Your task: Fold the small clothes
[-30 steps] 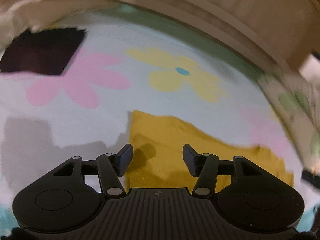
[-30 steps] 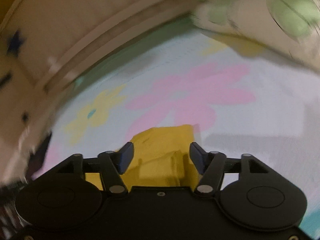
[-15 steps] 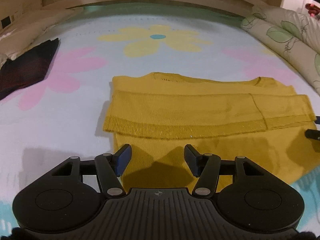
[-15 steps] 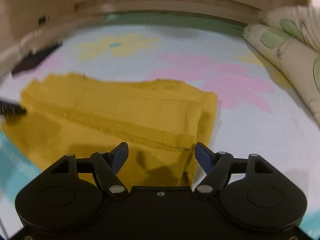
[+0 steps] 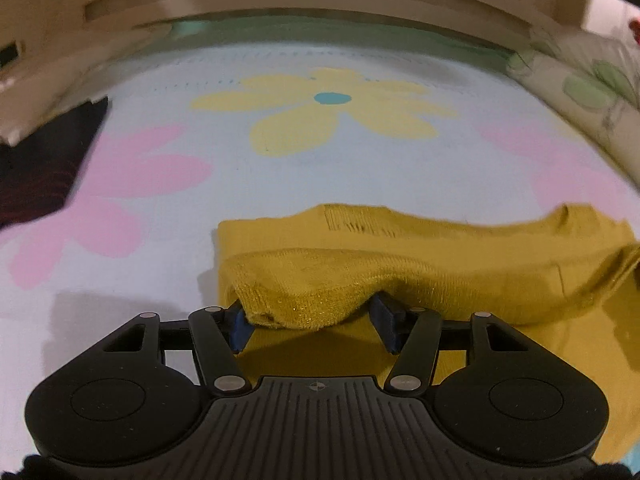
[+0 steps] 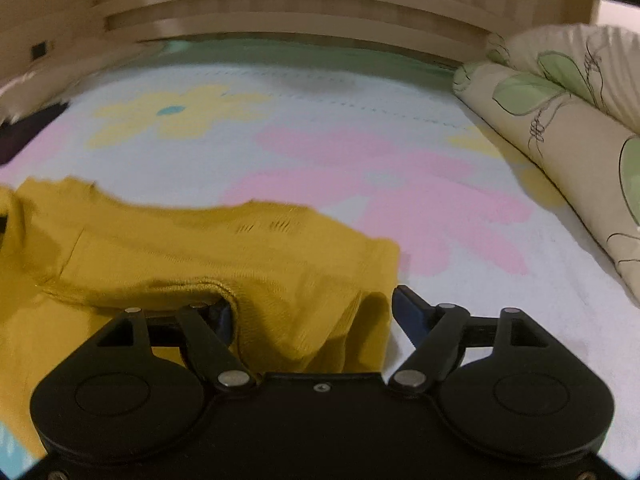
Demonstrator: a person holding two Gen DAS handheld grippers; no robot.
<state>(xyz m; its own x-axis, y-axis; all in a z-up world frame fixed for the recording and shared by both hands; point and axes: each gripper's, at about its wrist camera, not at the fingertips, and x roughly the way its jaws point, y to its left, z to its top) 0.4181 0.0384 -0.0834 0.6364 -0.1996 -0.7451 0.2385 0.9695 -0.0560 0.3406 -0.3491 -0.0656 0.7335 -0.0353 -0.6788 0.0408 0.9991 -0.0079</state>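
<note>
Left gripper (image 5: 310, 320): its two blue-padded jaws stand partly apart, and a bunched fold of a mustard-yellow knit garment (image 5: 400, 256) fills the gap between them. The fold's hem droops over both jaw tips; whether the pads press on it cannot be told. More of the garment lies flat under the jaws and stretches off to the right across the bed.

Right gripper (image 6: 312, 312): its jaws are opening, with the garment's (image 6: 200, 248) other end gathered between them. The left jaw is buried under a rolled hem, while the right jaw stands clear of the cloth, just beside its edge.

Beyond the garment spreads a pale blue bed sheet (image 5: 240, 160) printed with large pink and yellow flowers. A dark folded cloth (image 5: 44, 168) lies well apart at the left edge. A cream pillow with green leaves (image 6: 560, 120) rests along the right side. A wooden headboard (image 6: 300, 8) runs across the far end.
</note>
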